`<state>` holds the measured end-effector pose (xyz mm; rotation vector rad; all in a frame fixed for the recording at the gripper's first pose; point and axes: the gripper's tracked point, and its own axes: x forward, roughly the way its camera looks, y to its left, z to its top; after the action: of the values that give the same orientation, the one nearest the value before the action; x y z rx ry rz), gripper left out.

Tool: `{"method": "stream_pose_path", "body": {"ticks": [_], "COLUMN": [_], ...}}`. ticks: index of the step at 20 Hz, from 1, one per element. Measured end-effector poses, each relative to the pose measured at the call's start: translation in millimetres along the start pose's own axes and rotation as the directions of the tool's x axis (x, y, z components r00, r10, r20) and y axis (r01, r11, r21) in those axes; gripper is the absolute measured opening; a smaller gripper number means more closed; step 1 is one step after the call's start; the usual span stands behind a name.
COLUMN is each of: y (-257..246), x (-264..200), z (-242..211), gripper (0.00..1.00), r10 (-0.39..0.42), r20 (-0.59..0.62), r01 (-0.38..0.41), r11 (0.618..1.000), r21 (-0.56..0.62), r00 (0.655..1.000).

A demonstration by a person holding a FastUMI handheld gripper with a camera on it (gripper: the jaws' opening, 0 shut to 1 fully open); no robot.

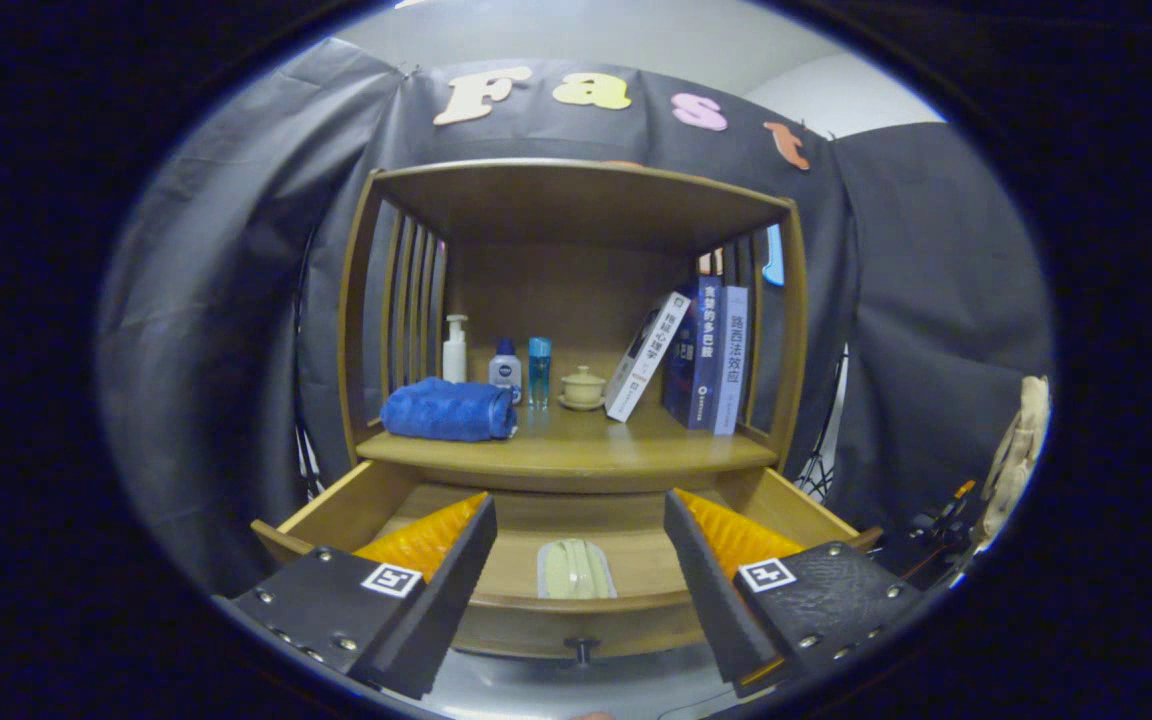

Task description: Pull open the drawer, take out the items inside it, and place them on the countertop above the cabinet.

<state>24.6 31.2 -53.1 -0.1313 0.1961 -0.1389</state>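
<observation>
Gripper view: the drawer (336, 515) is already pulled out, knob (582, 650) facing you. Your gripper (576, 545) hangs above its front edge, fingers spread wide and empty, framing a pale flat pouch (574, 570) lying near the front wall. Looks lined up for a straight drop. The countertop (576, 445) has bare space at its front edge, right of the blue towel (448, 410).

- the scene is viewed from a fisheye camera carried on the gripper (576, 520), its spread fingers seen at the bottom.
- the wooden cabinet (576, 200) is faced head-on from close by, slightly above the pulled-open wooden drawer (576, 610).
- the wooden countertop (576, 450) is seen near eye level, beyond the fingers.
</observation>
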Motion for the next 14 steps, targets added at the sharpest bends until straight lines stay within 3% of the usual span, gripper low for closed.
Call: {"method": "stream_pose_path", "body": {"ticks": [6, 9, 14], "y": [12.2, 10.1, -1.5], "x": [57.7, 76.8, 105.1], "z": [-6.6, -24.9, -75.9], "gripper": [0.99, 1.00, 1.00], "r10": [0.059, 0.123, 0.123], "r20": [-0.153, -0.241, -0.421], "r01": [-0.058, -0.114, -0.129], "r11": [0.998, 0.992, 0.992], "r21": [0.006, 0.051, 0.015], "r00": [0.986, 0.963, 0.899]}}
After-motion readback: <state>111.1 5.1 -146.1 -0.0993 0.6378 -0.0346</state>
